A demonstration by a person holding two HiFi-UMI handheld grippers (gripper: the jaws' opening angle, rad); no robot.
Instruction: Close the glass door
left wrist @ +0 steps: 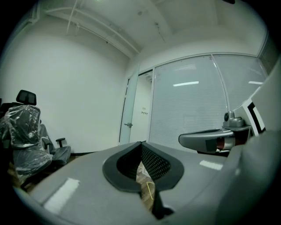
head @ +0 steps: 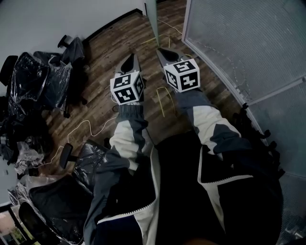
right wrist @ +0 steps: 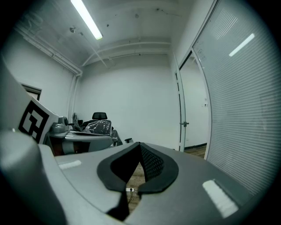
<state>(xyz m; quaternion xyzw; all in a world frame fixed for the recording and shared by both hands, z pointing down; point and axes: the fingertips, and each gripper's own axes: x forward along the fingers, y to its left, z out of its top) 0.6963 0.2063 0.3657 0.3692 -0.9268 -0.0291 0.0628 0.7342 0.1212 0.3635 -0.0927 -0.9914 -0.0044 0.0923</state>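
The glass door [head: 151, 13] stands ajar ahead of me, seen edge-on at the top of the head view. In the left gripper view the door [left wrist: 128, 110] shows its handle [left wrist: 128, 125]; the same door [right wrist: 186, 110] with its handle [right wrist: 184, 124] appears in the right gripper view. My left gripper [head: 129, 61] and right gripper [head: 165, 53] point level toward the doorway, side by side, well short of the door. The left gripper [left wrist: 141, 143] has its jaws together with nothing in them. So has the right gripper [right wrist: 139, 143].
A frosted glass wall [head: 248, 43] runs along the right. Office chairs wrapped in plastic [head: 43, 81] crowd the left side. White cable [head: 86, 127] and yellow cable [head: 165, 100] lie on the wooden floor [head: 110, 48] between me and the doorway.
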